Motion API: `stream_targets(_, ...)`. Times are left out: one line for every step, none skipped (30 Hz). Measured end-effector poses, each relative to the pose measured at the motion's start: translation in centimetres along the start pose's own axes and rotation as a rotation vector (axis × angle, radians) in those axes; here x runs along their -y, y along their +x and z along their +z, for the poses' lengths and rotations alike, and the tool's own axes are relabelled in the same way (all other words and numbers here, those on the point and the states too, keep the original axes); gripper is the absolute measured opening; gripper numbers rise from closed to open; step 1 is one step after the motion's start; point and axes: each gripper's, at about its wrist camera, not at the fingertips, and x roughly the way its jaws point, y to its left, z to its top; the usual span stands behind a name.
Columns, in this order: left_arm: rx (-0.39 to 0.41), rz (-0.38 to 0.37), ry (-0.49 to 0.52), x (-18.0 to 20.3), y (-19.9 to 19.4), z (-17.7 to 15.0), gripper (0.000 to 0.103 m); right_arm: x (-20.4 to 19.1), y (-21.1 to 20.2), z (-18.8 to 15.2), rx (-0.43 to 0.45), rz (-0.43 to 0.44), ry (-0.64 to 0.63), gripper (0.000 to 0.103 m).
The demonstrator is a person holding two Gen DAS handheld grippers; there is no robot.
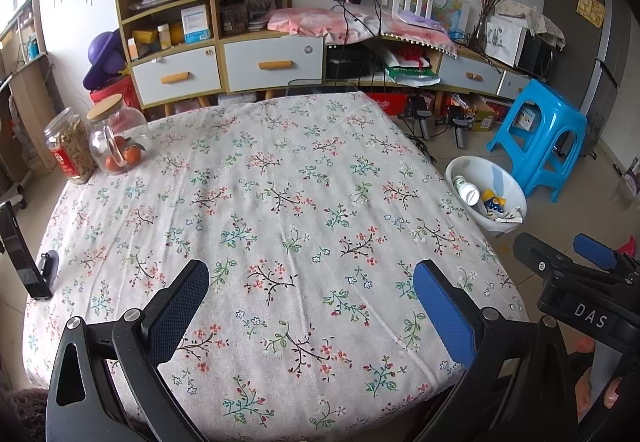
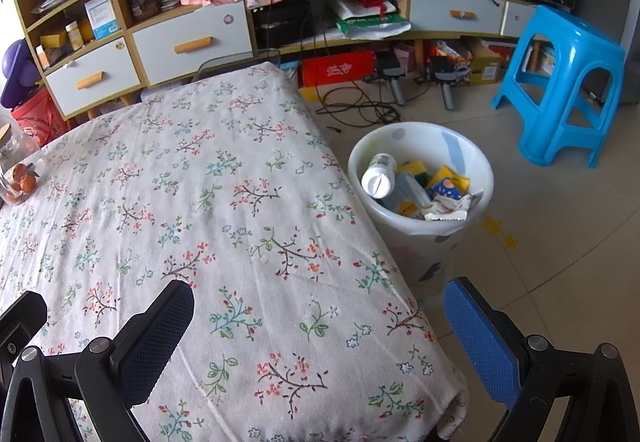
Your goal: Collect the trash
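Observation:
A white trash bin [image 2: 478, 158] stands on the floor at the table's right side; it is also in the left wrist view as the bin [image 1: 516, 186]. Inside lie a white bottle [image 2: 379, 176], yellow and blue wrappers [image 2: 446, 182] and crumpled paper [image 2: 452, 206]. My left gripper [image 1: 312, 292] hovers open over the near part of the floral tablecloth [image 1: 280, 182], nothing between its fingers. My right gripper [image 2: 320, 316] is open above the table's near right corner, short of the bin, holding nothing. The right tool's body [image 1: 580, 290] shows at the right edge of the left wrist view.
Two glass jars [image 1: 94, 138], one with snacks and one with oranges, stand at the table's far left. A black phone stand [image 1: 24, 262] sits at the left edge. A blue stool [image 2: 560, 82] stands beyond the bin. Cabinets, cables and boxes line the back wall.

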Motion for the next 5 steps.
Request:
stream_targets(-0.002, -0.001, -0.002, -0.01, 0.00, 0.00, 0.103, 0.02, 0.01, -0.03, 0.000, 0.001, -0.001, 0.103)
stream_targets(-0.004, -0.002, -0.004, -0.02, 0.00, 0.01, 0.103, 0.02, 0.01, -0.03, 0.000, 0.001, -0.001, 0.103)
stream_targets(-0.004, -0.004, -0.006, -0.09, 0.00, 0.08, 0.103, 0.01, -0.01, -0.01, 0.000, 0.000, -0.001, 0.103)
stream_targets(-0.004, -0.007, -0.007, -0.14, -0.03, 0.11, 0.103, 0.01, 0.01, -0.04, 0.001, 0.001, -0.001, 0.103)
stream_targets(-0.011, -0.016, -0.005, -0.21, -0.04, 0.24, 0.103, 0.01, 0.01, -0.05, 0.000, 0.000, 0.000, 0.103)
